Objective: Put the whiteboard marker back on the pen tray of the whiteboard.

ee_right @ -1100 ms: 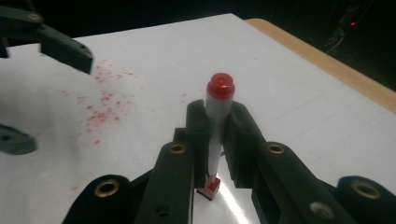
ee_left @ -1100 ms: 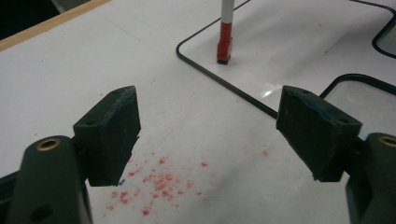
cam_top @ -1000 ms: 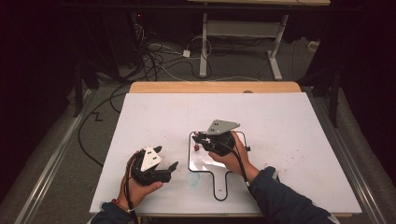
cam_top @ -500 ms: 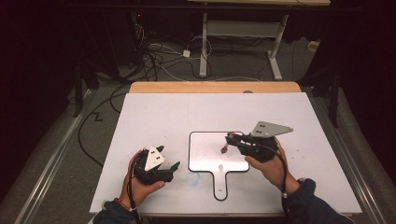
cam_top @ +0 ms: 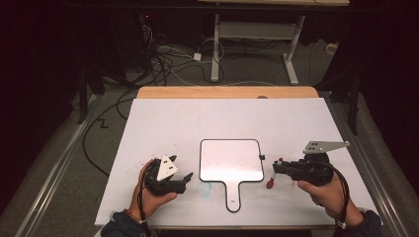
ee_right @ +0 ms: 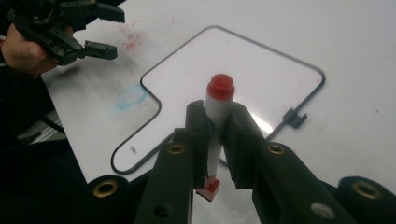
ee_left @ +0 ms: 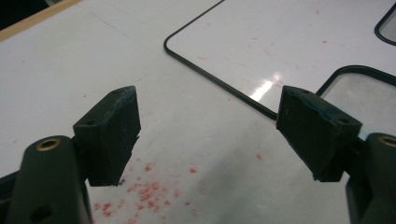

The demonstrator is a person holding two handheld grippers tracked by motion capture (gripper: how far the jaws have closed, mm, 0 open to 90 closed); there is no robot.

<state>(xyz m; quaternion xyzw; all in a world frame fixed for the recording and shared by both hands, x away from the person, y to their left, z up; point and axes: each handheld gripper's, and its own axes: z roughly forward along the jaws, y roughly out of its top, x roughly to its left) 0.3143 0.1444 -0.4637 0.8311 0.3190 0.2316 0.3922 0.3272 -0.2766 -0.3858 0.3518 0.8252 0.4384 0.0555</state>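
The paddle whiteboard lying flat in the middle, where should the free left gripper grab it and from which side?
Grip the whiteboard by its narrow handle, which sticks out toward the person. The open left gripper sits just left of it, so come in low from the left; the wide, flat panel offers the jaws less to close on.

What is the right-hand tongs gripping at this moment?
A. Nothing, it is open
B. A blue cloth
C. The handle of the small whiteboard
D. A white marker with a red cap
D: the right tongs is shut on a white marker with a red cap, held just right of the small whiteboard.
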